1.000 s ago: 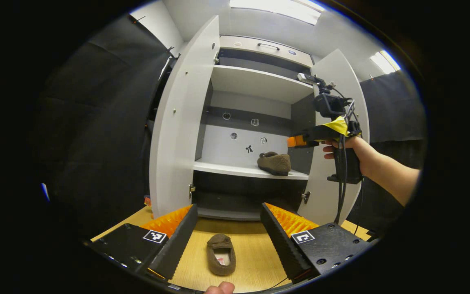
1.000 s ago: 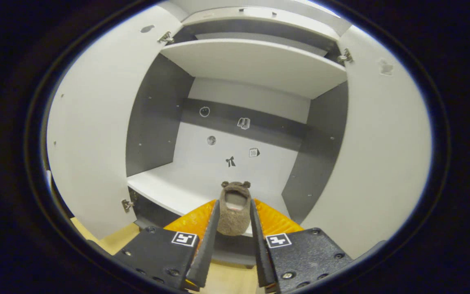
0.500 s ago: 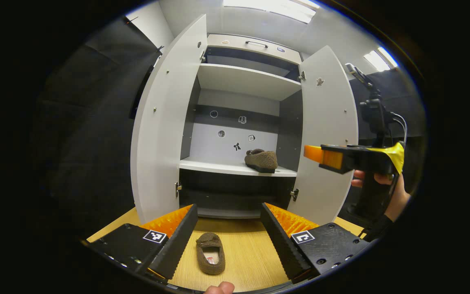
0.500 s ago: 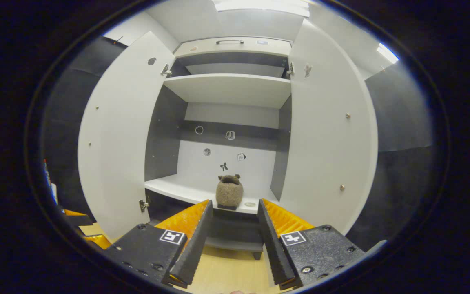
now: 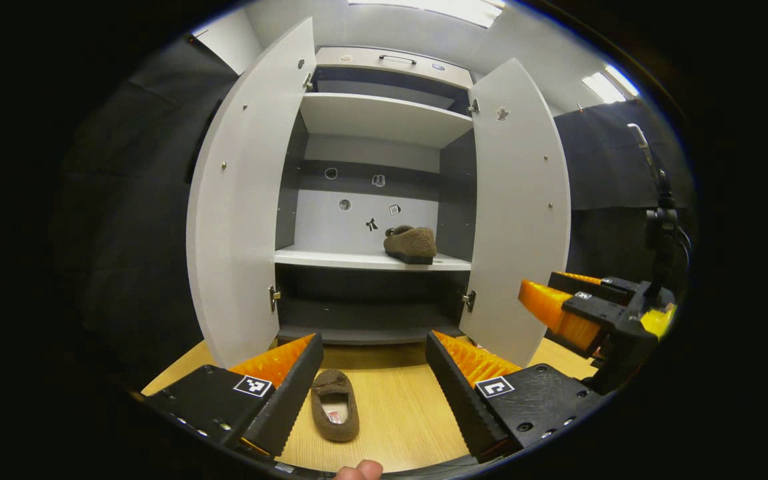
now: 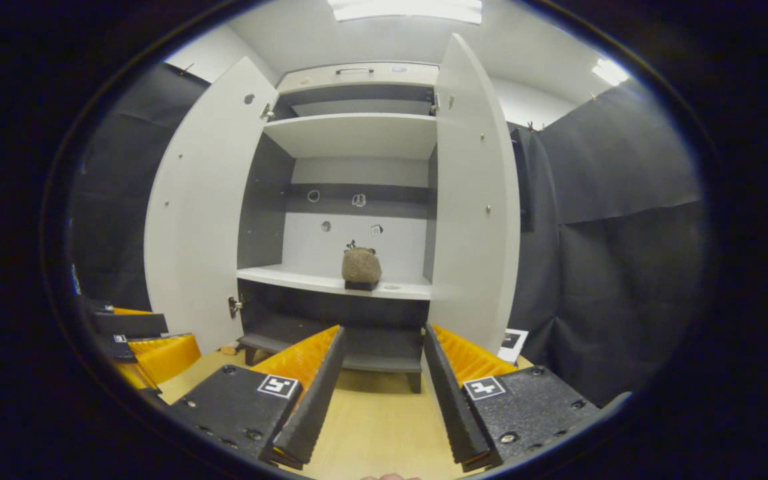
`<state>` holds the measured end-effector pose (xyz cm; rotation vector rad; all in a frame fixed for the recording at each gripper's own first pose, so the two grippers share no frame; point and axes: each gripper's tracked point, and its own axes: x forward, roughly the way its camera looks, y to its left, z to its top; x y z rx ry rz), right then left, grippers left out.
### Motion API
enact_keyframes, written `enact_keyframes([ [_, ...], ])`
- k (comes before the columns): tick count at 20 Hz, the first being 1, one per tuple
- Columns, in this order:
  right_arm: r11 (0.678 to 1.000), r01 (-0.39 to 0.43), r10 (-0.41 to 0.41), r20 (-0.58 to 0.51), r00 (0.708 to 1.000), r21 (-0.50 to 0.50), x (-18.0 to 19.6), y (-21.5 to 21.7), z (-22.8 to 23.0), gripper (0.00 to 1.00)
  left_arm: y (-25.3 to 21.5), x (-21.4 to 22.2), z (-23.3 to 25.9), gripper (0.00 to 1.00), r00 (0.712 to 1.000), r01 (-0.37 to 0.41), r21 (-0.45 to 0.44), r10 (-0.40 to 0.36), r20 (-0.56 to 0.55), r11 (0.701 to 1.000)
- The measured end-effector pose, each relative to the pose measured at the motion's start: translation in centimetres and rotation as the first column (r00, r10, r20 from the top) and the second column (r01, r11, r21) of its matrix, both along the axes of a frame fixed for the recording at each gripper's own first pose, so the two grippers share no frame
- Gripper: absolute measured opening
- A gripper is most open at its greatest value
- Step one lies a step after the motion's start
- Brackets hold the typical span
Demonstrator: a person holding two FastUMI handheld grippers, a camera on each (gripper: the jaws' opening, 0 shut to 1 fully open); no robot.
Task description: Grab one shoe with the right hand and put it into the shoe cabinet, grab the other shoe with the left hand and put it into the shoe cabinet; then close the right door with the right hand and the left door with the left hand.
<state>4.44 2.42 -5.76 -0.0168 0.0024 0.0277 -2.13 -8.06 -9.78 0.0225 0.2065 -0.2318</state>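
My left tongs [image 5: 372, 373] stand wide apart with nothing between the fingers, held above the wooden floor [image 5: 411, 420] in front of the shoe cabinet [image 5: 371, 200]. My right tongs [image 6: 377, 373] are wide too and grip nothing; in the left gripper view they show off to the right of the cabinet [image 5: 557, 313], beyond its right door.

I count two shoes, both brown and fuzzy. One shoe [image 5: 411, 243] sits inside the cabinet on its middle shelf [image 5: 331, 257], toward the right end, near the right inner wall; in the right gripper view I see its heel end [image 6: 361, 267] facing me at the shelf's front edge. The other shoe [image 5: 335, 413] lies on the floor in front of the cabinet, opening up, nearer my left finger than the other and touching neither.

The cabinet has two doors, and both stand open: the left door [image 5: 244, 200] swung out on its side, the right door [image 5: 521, 207] on the other. I count two white shelves in the open compartment, the middle one with the shoe and an upper shelf [image 5: 384, 117] above it. Five small stickers [image 5: 371, 225] dot the cabinet's back wall behind the shelved shoe. A drawer with a handle [image 5: 397, 60] tops the cabinet.
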Motion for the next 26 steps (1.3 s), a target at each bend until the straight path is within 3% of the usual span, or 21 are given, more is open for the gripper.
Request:
enact_keyframes([
  [1,1.000,-0.002,0.002,-0.016,1.000,0.000,-0.6,0.0,-0.9,0.77,-0.2,-0.1,-0.5,0.95,1.000,0.004,0.007,-0.004,-0.011,1.000],
  [5,1.000,-0.007,0.008,-0.052,0.999,0.027,-2.4,0.1,-2.4,0.80,-0.1,0.5,-3.6,0.95,0.994,0.011,0.015,-0.009,-0.112,1.000],
  [9,0.999,-0.010,0.013,-0.062,0.998,0.041,-3.2,-0.2,-2.4,0.80,1.7,2.4,-8.7,0.95,0.966,0.029,0.005,-0.026,-0.256,1.000],
  [12,0.999,-0.001,0.004,-0.067,0.998,0.041,-3.7,-0.8,-2.6,0.78,4.8,4.4,-13.6,0.96,0.926,-0.011,0.054,0.030,-0.375,0.998],
  [17,0.997,0.025,-0.016,-0.126,0.992,0.075,-4.2,-1.8,-4.5,0.78,7.6,5.1,-20.6,0.96,0.829,-0.068,0.076,0.099,-0.551,0.995],
  [23,0.996,0.060,-0.048,-0.169,0.984,0.065,-4.3,-3.1,-5.4,0.80,7.6,4.8,-21.6,0.95,0.768,-0.136,0.049,0.137,-0.626,0.989],
  [26,0.995,0.082,-0.071,-0.182,0.981,0.052,-4.4,-4.0,-5.5,0.80,7.9,5.2,-21.8,0.92,0.765,-0.166,0.004,0.131,-0.631,0.986],
])
